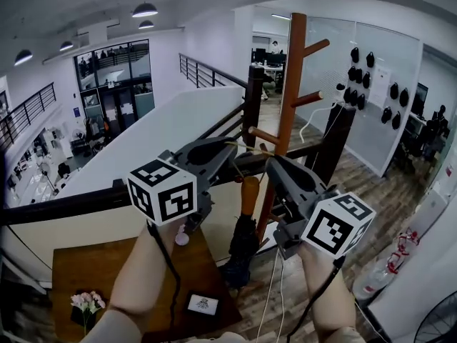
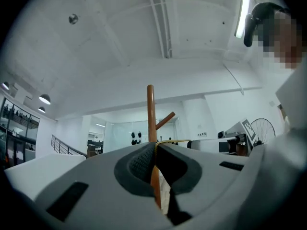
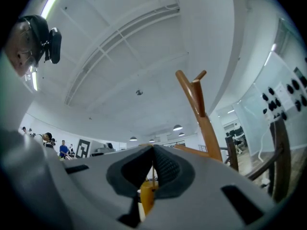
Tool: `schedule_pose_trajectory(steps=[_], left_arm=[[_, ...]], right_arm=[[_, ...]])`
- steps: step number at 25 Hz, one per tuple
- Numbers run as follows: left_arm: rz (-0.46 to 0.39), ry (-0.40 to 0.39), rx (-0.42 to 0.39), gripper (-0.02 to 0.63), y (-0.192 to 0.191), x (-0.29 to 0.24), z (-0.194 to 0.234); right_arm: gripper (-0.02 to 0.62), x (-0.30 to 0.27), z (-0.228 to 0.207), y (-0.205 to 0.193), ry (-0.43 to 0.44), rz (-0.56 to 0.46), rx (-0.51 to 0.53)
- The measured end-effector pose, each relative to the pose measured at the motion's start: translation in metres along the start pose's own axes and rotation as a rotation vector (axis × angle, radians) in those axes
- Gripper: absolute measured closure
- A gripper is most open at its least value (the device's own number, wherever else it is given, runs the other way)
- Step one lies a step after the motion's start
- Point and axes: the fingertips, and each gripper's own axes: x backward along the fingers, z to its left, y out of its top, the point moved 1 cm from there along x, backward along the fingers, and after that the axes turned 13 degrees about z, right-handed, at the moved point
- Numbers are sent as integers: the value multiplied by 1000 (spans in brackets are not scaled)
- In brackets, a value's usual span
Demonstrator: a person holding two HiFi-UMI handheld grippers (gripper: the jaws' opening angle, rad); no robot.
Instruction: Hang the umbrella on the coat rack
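A folded black umbrella (image 1: 241,247) with a wooden handle (image 1: 248,194) hangs from a thin yellow cord loop (image 1: 245,144). My two raised grippers stretch the loop between them. My left gripper (image 1: 230,150) is shut on the cord (image 2: 169,141), and my right gripper (image 1: 271,164) is shut on its other side (image 3: 153,170). The orange handle (image 3: 146,196) shows just below the right jaws. The wooden coat rack (image 1: 291,84) stands right behind the grippers, its angled pegs (image 1: 308,98) above and to the right of the loop. The rack pole (image 2: 150,113) rises straight beyond the left jaws.
A dark railing (image 1: 71,202) and a dark post (image 1: 253,98) run behind the rack. A brown table (image 1: 93,266) below left holds pink flowers (image 1: 87,301) and a small card (image 1: 203,304). A glass wall (image 1: 371,84) with black items hung on it stands at right.
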Motion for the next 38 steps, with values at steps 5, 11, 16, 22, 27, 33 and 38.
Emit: schedule_pose_trajectory(steps=[5, 11, 16, 22, 27, 33, 38], left_arm=[[-6, -16, 15, 606, 7, -17, 28], [18, -81, 72, 606, 5, -49, 51], [13, -190, 214, 606, -7, -76, 67], [48, -252, 294, 606, -31, -98, 72], [79, -287, 305, 606, -47, -113, 70], [115, -323, 284, 604, -70, -133, 48], [116, -328, 293, 604, -84, -141, 32]], right_arm=[[585, -21, -10, 10, -15, -5, -16], [586, -36, -41, 11, -32, -22, -115], [585, -48, -66, 2, -52, -12, -149], [584, -51, -85, -17, -73, 2, -205], [584, -55, -106, -34, -110, 25, -244], [583, -50, -126, -60, -163, 40, -277], [575, -40, -131, -74, -191, 34, -286]])
